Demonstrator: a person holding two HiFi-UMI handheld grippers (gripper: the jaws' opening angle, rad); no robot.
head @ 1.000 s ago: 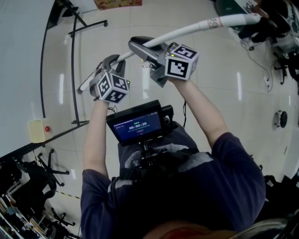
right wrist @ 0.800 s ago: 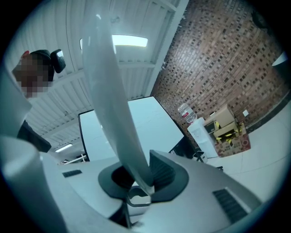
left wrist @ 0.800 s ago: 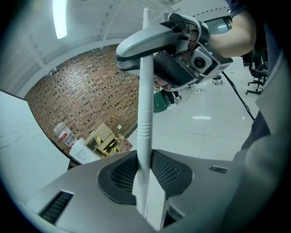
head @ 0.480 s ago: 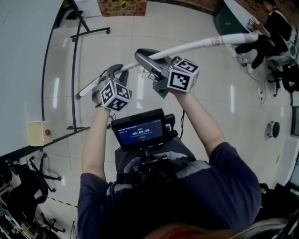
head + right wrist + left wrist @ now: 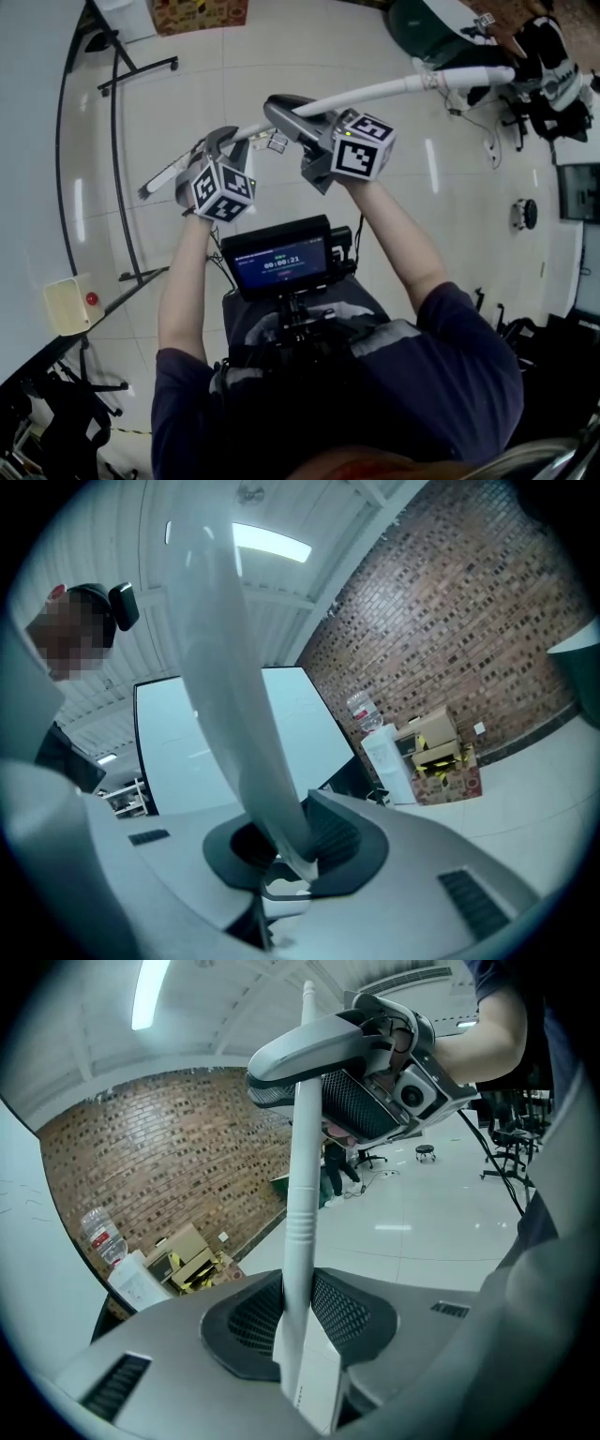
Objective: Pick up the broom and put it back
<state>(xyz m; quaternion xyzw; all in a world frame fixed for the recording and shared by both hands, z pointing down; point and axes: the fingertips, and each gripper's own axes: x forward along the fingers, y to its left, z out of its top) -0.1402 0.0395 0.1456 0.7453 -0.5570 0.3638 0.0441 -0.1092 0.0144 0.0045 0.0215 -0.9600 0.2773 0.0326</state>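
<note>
The broom's white handle (image 5: 375, 91) runs from lower left to upper right above the floor in the head view; its head is not in view. My left gripper (image 5: 220, 142) is shut on the lower part of the handle (image 5: 298, 1232), which stands up between the dark pads (image 5: 345, 1312). My right gripper (image 5: 284, 110) is shut on the handle (image 5: 230, 705) further up and has just closed a little tighter on it. The left gripper view shows my right gripper (image 5: 349, 1061) clamped round the pole above my left gripper (image 5: 300, 1327). My right gripper (image 5: 289, 850) points level.
A black tube stand (image 5: 114, 141) runs along the pale wall at left, with a beige box with a red button (image 5: 69, 305) below it. Cardboard boxes (image 5: 197, 11) lie at the top. Chairs and cables (image 5: 548, 66) crowd the upper right. A small screen (image 5: 279, 258) hangs at my chest.
Both grippers, still shut on the handle, have shifted a little left, and the view has swung so the stand and boxes slid leftward. The handle's tilt is much the same.
</note>
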